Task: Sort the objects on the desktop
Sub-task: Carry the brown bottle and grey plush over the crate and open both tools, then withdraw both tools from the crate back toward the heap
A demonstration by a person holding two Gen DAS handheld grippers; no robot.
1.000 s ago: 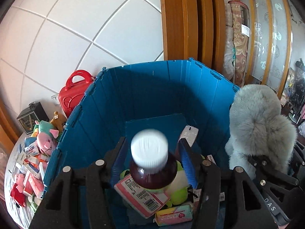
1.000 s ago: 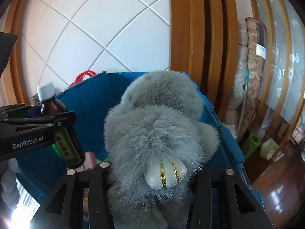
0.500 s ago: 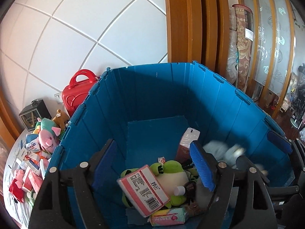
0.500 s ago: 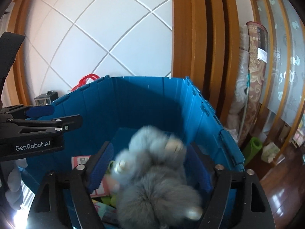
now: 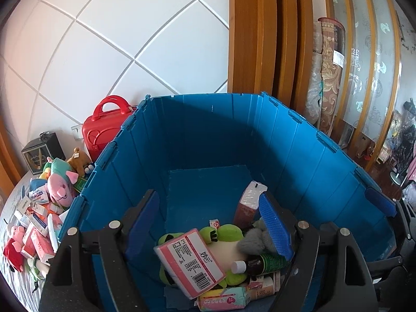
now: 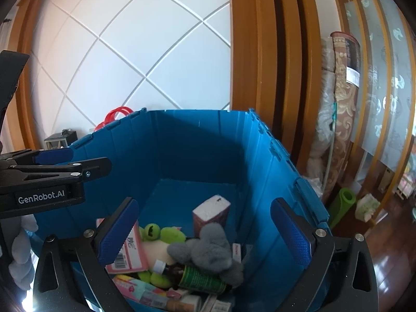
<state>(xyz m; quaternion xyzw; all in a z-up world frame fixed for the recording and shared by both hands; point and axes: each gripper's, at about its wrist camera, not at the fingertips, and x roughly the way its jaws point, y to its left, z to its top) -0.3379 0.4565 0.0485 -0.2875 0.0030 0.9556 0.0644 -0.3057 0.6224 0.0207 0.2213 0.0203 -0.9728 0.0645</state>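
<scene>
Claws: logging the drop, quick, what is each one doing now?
Left claw: open, holding nothing.
Right claw: jaws opening wide, nothing between them; grey plush lies in the bin.

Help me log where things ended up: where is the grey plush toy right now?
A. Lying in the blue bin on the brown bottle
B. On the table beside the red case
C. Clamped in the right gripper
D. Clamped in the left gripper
A: the grey plush toy lies inside the blue bin, draped over the brown bottle, clear of the right gripper, whose jaws are opening.

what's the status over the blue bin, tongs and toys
Left tongs open, empty. Right tongs opening, empty. Grey plush and brown bottle lie in blue bin. Nothing blocking.
</scene>
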